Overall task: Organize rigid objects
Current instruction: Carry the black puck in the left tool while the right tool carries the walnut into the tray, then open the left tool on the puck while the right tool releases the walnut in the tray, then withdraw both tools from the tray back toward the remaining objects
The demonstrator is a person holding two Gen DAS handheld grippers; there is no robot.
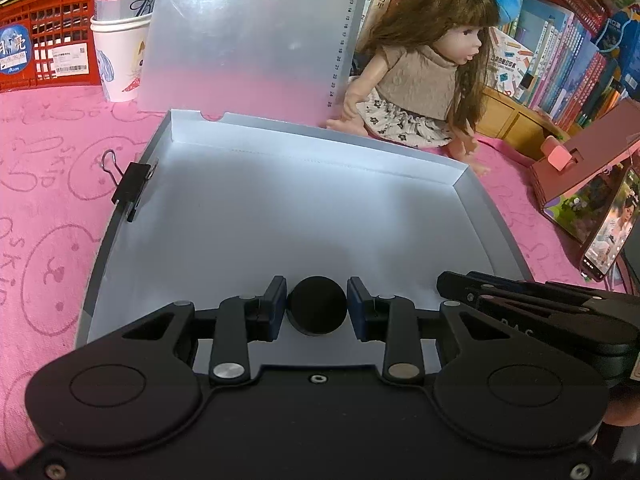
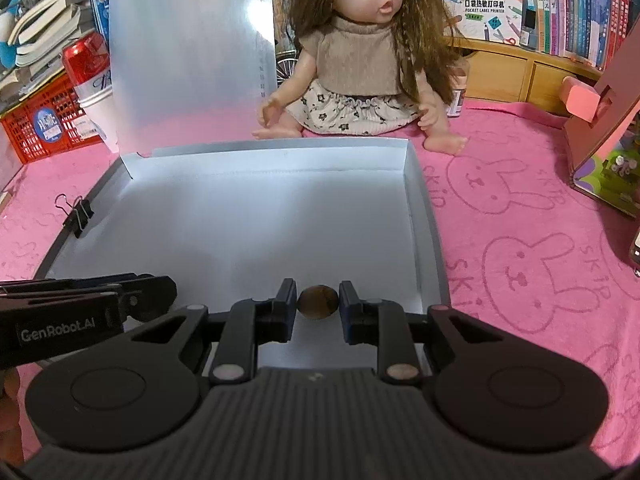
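A shallow grey-white box (image 1: 280, 208) lies open on the pink cloth, its lid (image 1: 248, 32) standing up at the back; it also shows in the right wrist view (image 2: 260, 216). My left gripper (image 1: 317, 310) is shut on a round black disc (image 1: 317, 308), held over the box's near part. My right gripper (image 2: 318, 302) is shut on a small brown oval stone (image 2: 318, 301), also over the box's near edge. Each gripper shows at the edge of the other's view, the right one (image 1: 540, 308) and the left one (image 2: 80, 304).
A black binder clip (image 1: 130, 186) is clamped on the box's left wall. A doll (image 2: 360, 52) sits behind the box. A red crate (image 1: 44, 52), paper cup (image 1: 116, 56) and red can stand back left. A pink cardboard house (image 2: 600, 132) and a phone (image 1: 610, 228) are at right.
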